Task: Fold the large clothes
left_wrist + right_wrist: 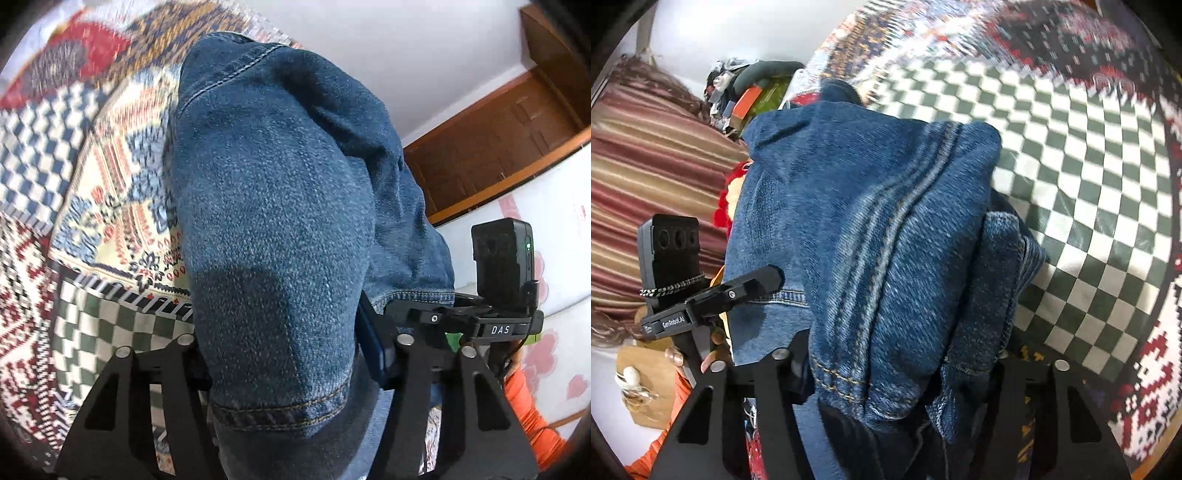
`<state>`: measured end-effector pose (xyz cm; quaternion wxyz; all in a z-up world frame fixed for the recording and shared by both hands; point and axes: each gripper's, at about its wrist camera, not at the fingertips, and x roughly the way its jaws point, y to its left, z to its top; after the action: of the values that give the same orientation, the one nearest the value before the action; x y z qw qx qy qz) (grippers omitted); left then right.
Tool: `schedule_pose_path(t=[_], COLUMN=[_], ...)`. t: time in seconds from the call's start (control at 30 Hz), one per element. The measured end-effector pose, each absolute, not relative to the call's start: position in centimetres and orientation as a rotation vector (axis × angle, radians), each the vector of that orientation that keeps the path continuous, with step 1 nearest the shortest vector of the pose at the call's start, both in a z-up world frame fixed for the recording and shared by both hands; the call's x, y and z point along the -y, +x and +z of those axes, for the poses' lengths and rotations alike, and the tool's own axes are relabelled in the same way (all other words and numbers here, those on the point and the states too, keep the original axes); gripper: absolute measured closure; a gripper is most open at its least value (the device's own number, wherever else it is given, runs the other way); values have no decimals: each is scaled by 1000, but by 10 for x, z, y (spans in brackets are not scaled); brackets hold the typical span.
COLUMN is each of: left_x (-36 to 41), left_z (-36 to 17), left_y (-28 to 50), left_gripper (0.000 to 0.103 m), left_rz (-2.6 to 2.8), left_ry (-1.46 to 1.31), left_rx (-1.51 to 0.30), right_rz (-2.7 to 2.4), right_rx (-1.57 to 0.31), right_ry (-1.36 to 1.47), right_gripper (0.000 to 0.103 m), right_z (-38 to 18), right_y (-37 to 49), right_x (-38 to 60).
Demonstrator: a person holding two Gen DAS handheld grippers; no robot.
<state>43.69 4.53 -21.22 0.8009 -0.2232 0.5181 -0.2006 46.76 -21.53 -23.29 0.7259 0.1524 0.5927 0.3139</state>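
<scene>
Left wrist view: left tool (291, 373) is pinching a hemmed end of the jeans (273, 206); both fingers are pressed into the denim, and the stitched hem sits just in front of them. From the pinch, the cloth rises away from the camera in a thick doubled hump, hanging clear of the patterned bedspread (92, 192) behind it. Beside it, at the right of this view, the other tool's black body and camera box show, close by. Wooden cabinet (509, 147) and white wall lie beyond.

Right wrist view: right tool (886, 376) is likewise clamped on the jeans (871, 229), here on a bunched section with a triple-stitched side seam running up from the pinch. A second fold of denim hangs at the right of the main mass. Below is the green-and-white checked part of the bedspread (1089, 177). A striped cushion (646, 177) and a heap of other items are at the left.

Judgement: step in hand is the carry-over of a fold, with both ends lifted together and the garment held in the air. Background blur suggests motion.

Next move calls for lowering the held edges onto the bedspread, aligned with the rest of the garment, keeping both pinches level so the layers do not skew. Release only once the cloth lies flat.
</scene>
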Motion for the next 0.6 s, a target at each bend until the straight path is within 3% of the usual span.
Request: schedule_pose_path(t=[0.37,0.6], left_x=[-106,-160], left_z=[-112,-92], left_y=[375,347], left_gripper=[46,46], left_rz=[-387,-320], left_ry=[-389,-392], left_rx=[-892,-851], right_rz=[749,806], right_rx=[-1108,-1081], right_ry=[221,179], right_gripper=[53,53], right_z=[-126,-108], right_y=[432,412], right_x=[139,76])
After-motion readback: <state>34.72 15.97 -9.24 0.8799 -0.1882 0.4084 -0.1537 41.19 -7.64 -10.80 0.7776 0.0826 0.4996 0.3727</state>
